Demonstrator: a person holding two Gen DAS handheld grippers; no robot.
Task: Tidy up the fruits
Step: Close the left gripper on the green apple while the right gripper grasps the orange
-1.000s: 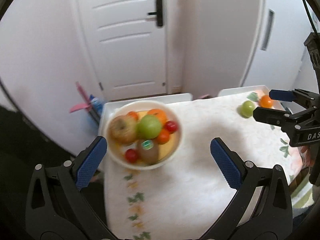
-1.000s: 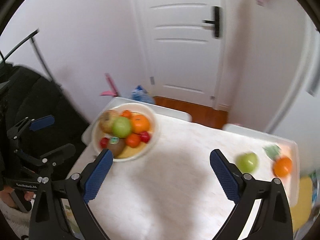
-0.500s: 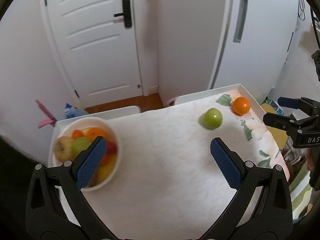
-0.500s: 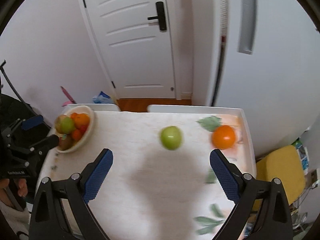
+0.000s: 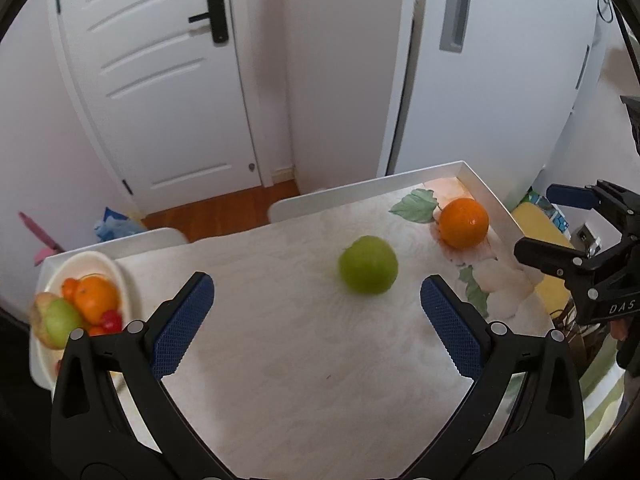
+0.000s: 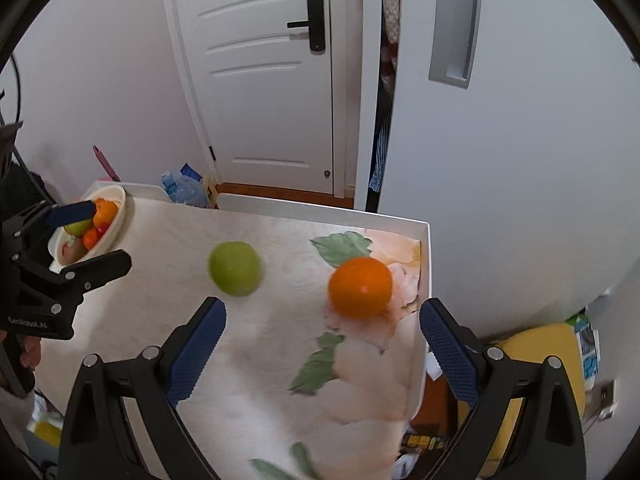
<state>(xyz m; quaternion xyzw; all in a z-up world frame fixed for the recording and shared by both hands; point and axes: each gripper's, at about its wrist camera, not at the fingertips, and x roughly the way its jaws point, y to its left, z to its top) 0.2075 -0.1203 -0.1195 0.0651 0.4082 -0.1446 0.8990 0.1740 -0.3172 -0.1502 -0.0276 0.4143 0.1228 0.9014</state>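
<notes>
White panelled door (image 5: 156,80), white walls, wooden floor (image 5: 216,212).

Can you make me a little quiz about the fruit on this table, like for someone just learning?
1. True or false: the green apple sits inside the white bowl.
2. Which loose fruit lies nearer the table's corner rim: A) the green apple, B) the orange, C) a banana?
3. Fill in: both the left gripper and the right gripper have their blue pads spread ____ and hold nothing.

Key:
1. False. It lies loose on the cloth, apart from the bowl.
2. B.
3. Open.
</notes>
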